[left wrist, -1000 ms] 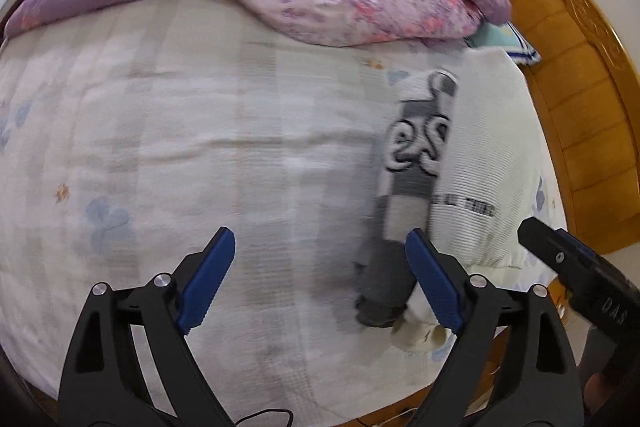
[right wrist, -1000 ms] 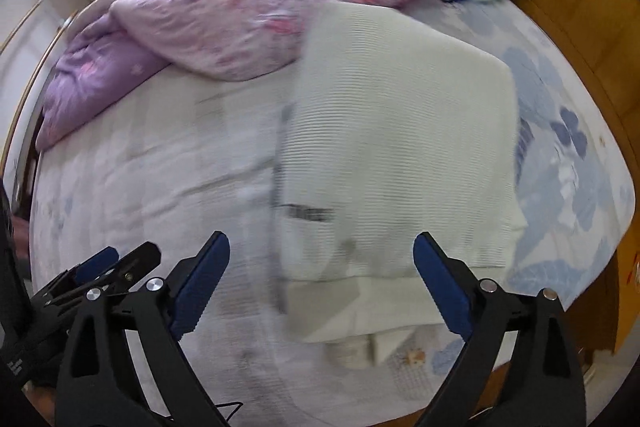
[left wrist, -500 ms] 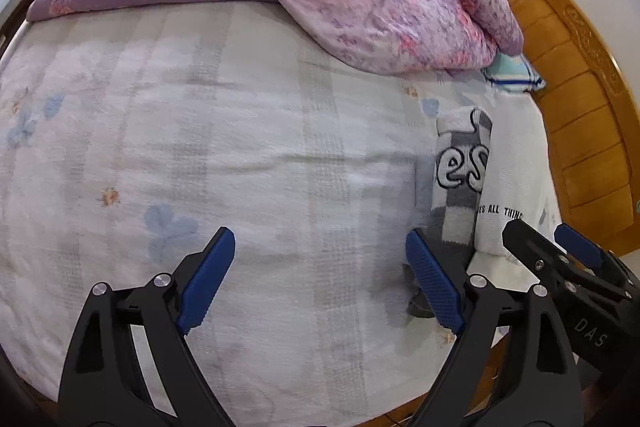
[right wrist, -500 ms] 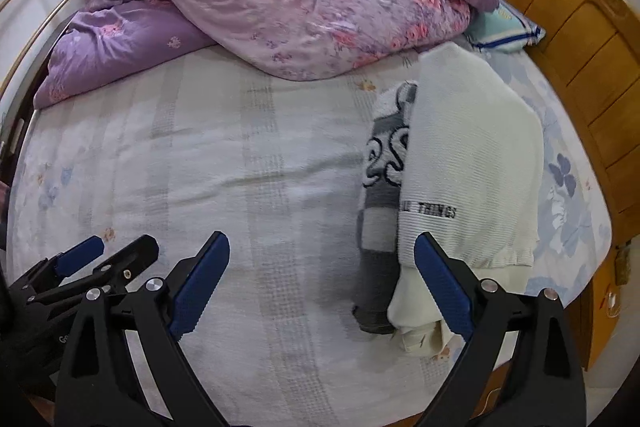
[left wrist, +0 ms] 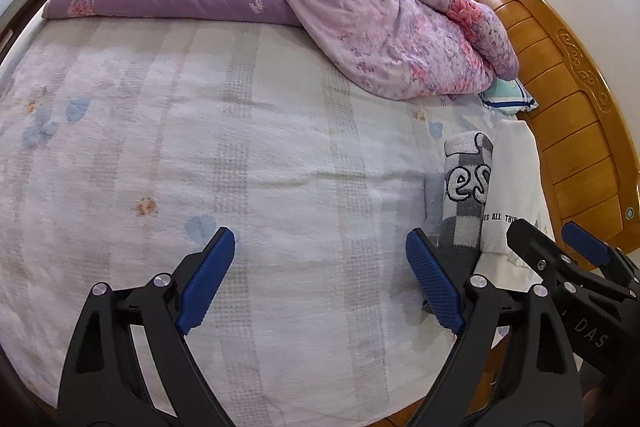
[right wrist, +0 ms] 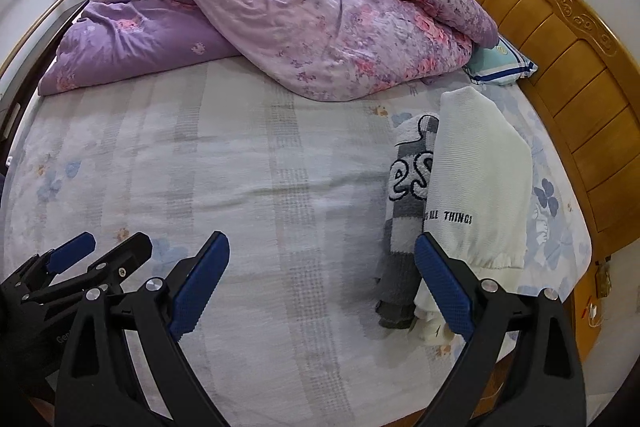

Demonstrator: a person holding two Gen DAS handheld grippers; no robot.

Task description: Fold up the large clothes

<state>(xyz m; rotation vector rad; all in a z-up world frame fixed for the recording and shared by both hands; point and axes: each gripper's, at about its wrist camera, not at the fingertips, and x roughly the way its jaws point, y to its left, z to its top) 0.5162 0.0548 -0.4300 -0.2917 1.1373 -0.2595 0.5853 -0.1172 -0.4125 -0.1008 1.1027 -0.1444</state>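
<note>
Folded clothes sit at the right side of the bed, near the wooden headboard (right wrist: pixel 568 75): a white knit sweater (right wrist: pixel 480 179) with black lettering lies on top, partly covering a grey-and-white patterned garment (right wrist: pixel 404 195) just beside it on its left, the two touching. Both rest on the pale striped bedsheet (right wrist: pixel 248 163). Left gripper (left wrist: pixel 320 283) hangs above bare sheet, jaws wide apart, nothing between the blue pads; the grey garment's lower end shows just past its right pad. Right gripper (right wrist: pixel 322 283) is likewise spread wide and empty, over the sheet, its right pad overlapping the sweater's hem in the view without visibly pressing on it. Each gripper shows at the edge of the other's view. Purple floral duvet (right wrist: pixel 304 23) is bunched at the far side of the bed, a blue-edged pillow (right wrist: pixel 502 65) tucked by its right end against the headboard.
</note>
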